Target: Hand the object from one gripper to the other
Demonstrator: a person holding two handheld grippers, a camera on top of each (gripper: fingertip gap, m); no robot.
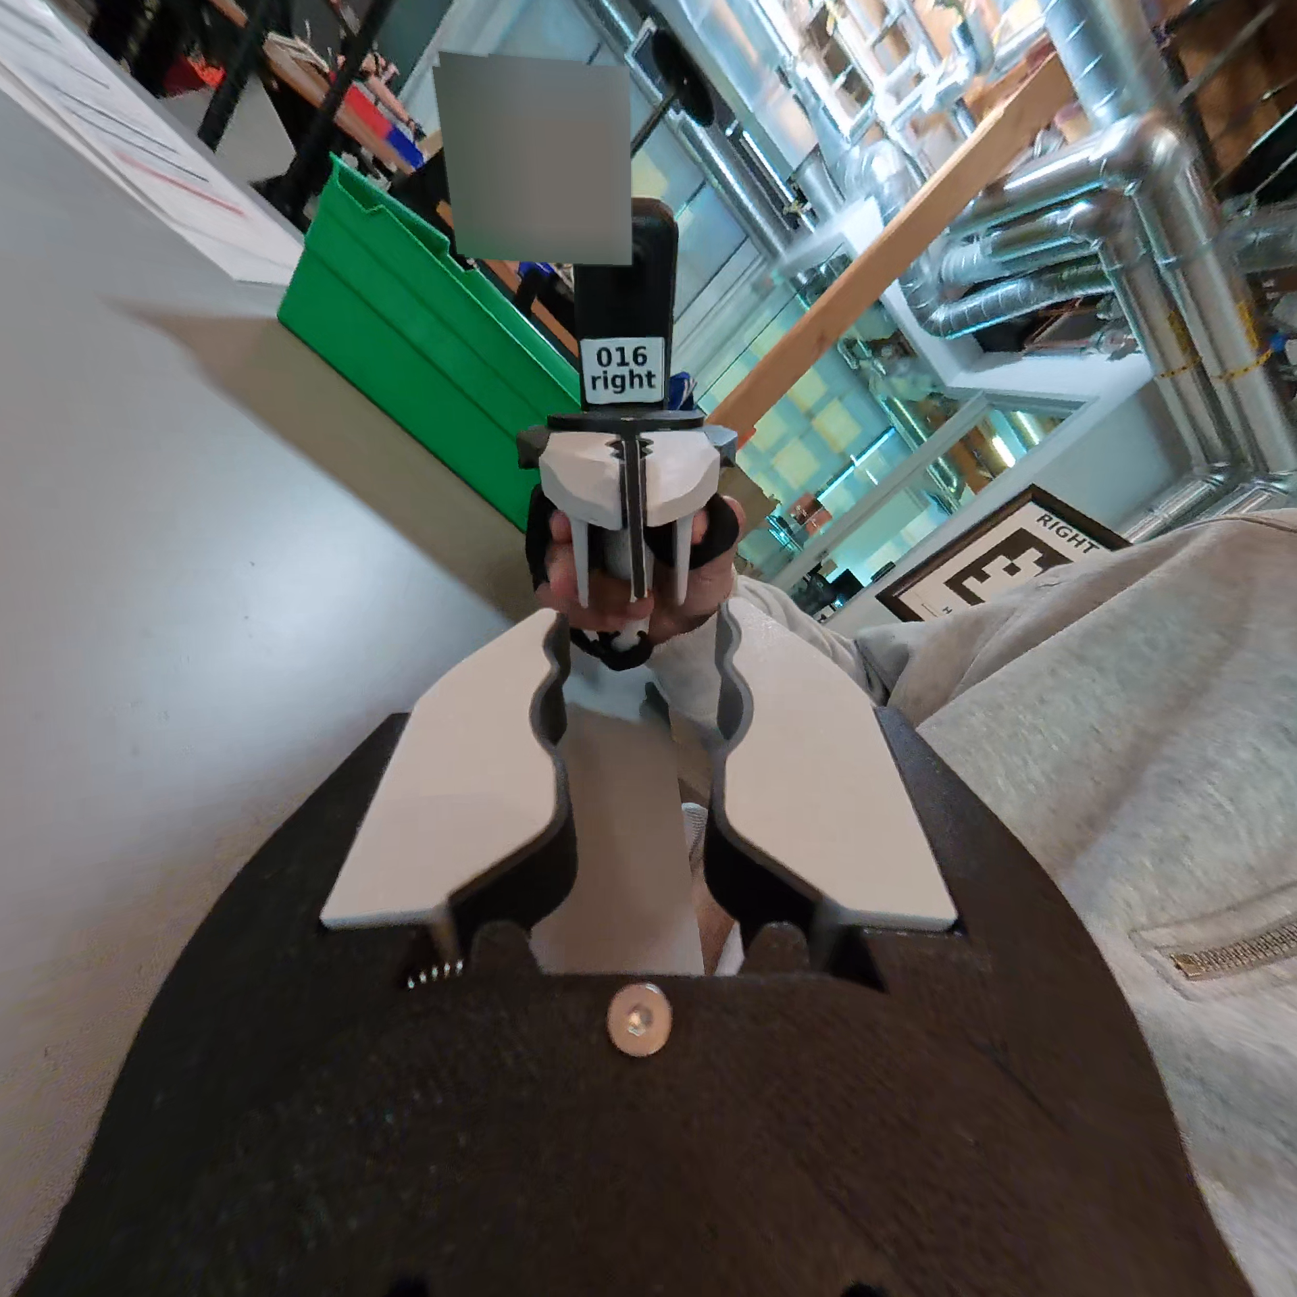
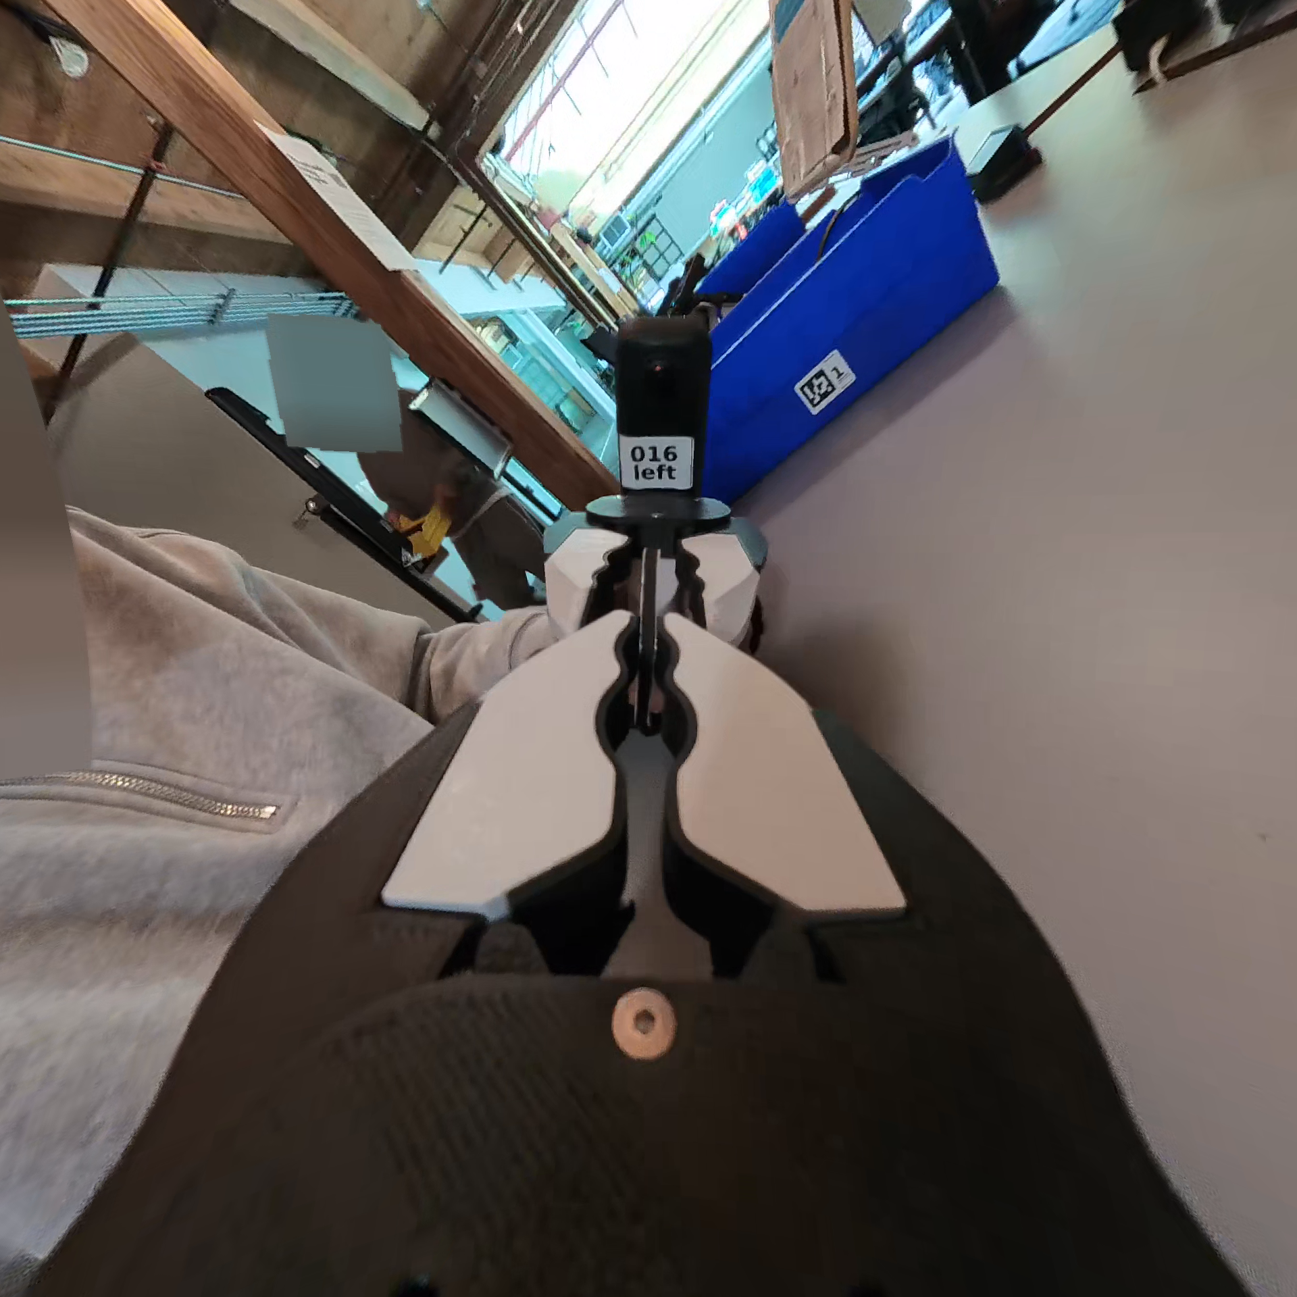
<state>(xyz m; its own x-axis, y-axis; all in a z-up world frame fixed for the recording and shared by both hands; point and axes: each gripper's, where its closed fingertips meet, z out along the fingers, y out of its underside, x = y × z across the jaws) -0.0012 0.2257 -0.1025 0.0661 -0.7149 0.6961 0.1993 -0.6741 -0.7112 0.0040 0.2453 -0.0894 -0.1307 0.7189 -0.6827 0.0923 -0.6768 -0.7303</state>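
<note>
A thin dark flat object (image 2: 647, 674), seen edge-on, is clamped between the white fingers of my right gripper (image 2: 647, 624). In the left wrist view the right gripper (image 1: 635, 505) faces me, shut on the same dark strip (image 1: 637, 519), with a hand (image 1: 695, 596) on its handle. My left gripper (image 1: 639, 632) is open and empty. Its fingertips (image 1: 540, 632) stand just short of the object's near end. In the right wrist view the left gripper (image 2: 649, 575) sits straight ahead with its jaws apart on either side of the object's far end. I cannot tell whether they touch it.
A green bin (image 1: 421, 337) stands on the grey table (image 1: 140, 561) behind the right gripper. A blue bin (image 2: 842, 337) stands behind the left one. The holder's grey sleeve (image 1: 1053, 772) fills one side. A framed marker board (image 1: 1003, 561) leans nearby. Another person (image 2: 484, 540) stands far off. My left and right fingertips are right by each other.
</note>
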